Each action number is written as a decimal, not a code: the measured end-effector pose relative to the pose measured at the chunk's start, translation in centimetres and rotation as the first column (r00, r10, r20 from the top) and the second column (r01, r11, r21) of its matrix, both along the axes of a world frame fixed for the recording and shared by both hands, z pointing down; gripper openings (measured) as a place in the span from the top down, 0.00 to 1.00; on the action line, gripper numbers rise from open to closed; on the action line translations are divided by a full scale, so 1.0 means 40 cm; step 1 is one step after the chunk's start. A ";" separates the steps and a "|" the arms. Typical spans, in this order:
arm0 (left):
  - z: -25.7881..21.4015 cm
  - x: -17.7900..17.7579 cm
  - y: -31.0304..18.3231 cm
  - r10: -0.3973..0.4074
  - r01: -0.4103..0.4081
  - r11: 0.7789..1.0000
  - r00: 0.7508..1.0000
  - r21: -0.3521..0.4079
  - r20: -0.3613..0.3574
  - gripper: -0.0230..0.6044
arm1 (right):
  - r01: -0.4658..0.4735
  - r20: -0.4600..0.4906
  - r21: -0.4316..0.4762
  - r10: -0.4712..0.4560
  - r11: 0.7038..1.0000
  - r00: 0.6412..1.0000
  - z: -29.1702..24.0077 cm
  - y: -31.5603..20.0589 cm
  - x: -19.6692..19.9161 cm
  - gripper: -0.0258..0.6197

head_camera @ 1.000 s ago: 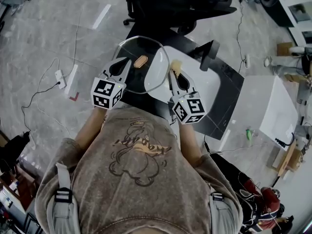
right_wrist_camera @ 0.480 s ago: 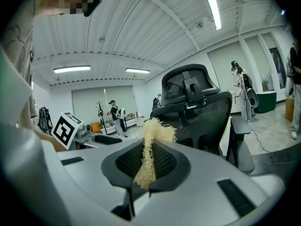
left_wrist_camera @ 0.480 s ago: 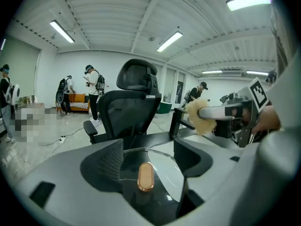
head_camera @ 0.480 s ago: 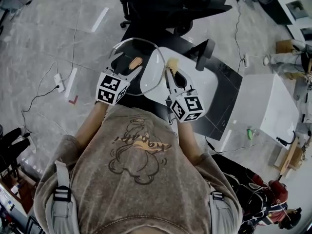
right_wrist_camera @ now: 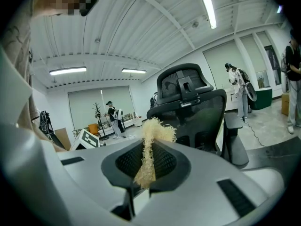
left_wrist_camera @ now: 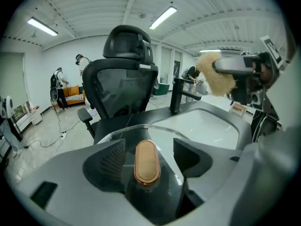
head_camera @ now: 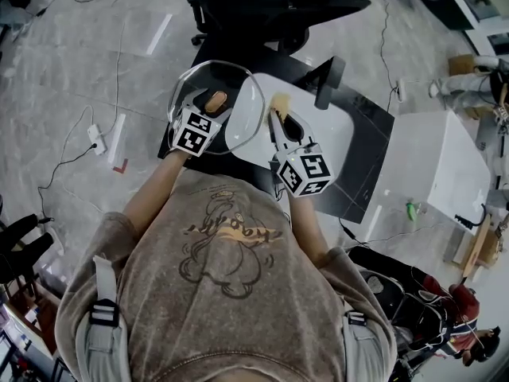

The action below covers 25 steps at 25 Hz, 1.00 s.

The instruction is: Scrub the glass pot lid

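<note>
**Left tongs loose about the lid's knob, right tongs clenched on the scrubber**

The left tongs [left_wrist_camera: 150, 149] have just been opening. Their jaws stand wide apart, with the oval copper-coloured knob [left_wrist_camera: 146, 163] between them and clear of both pads. The right tongs [right_wrist_camera: 146, 164] are clamped on a pale, fibrous scrubber [right_wrist_camera: 153, 131], whose frayed tuft sticks out past the jaw tips. In the head view that tuft is just beside the right rim of the glass pot lid [head_camera: 238, 86]. The lid lies knob-up at the left end of the dark surface [head_camera: 366, 134], and its right part overlaps the left edge of a white basin [head_camera: 334, 134]. A black office chair [head_camera: 270, 6] stands beyond the surface's far edge.
</note>
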<state>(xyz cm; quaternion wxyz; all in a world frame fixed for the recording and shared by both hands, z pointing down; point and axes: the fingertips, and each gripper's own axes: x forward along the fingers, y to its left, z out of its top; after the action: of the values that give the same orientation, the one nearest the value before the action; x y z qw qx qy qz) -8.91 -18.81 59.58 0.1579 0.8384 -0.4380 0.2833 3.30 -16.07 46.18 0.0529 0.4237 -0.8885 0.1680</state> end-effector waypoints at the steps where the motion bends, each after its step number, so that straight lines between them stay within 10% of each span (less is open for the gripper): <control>1: 0.021 -0.001 -0.003 -0.006 0.006 1.000 1.000 -0.013 0.005 0.44 | -0.003 0.000 -0.002 0.003 1.000 1.000 0.001 0.002 0.004 0.90; 18: 0.119 0.001 -0.016 -0.010 0.012 0.995 1.000 -0.095 0.018 0.50 | -0.014 -0.005 -0.017 0.014 1.000 1.000 0.020 0.003 0.030 0.90; 25: 0.120 0.000 -0.021 -0.023 0.026 0.993 1.000 -0.119 0.020 0.67 | -0.016 -0.008 -0.021 0.015 1.000 1.000 0.023 0.006 0.031 0.90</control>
<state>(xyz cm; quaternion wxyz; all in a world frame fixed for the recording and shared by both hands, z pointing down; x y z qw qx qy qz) -8.89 -19.65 64.36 0.2070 0.8195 -0.4320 0.3146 4.56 -15.81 47.11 0.0594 0.4307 -0.8832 0.1760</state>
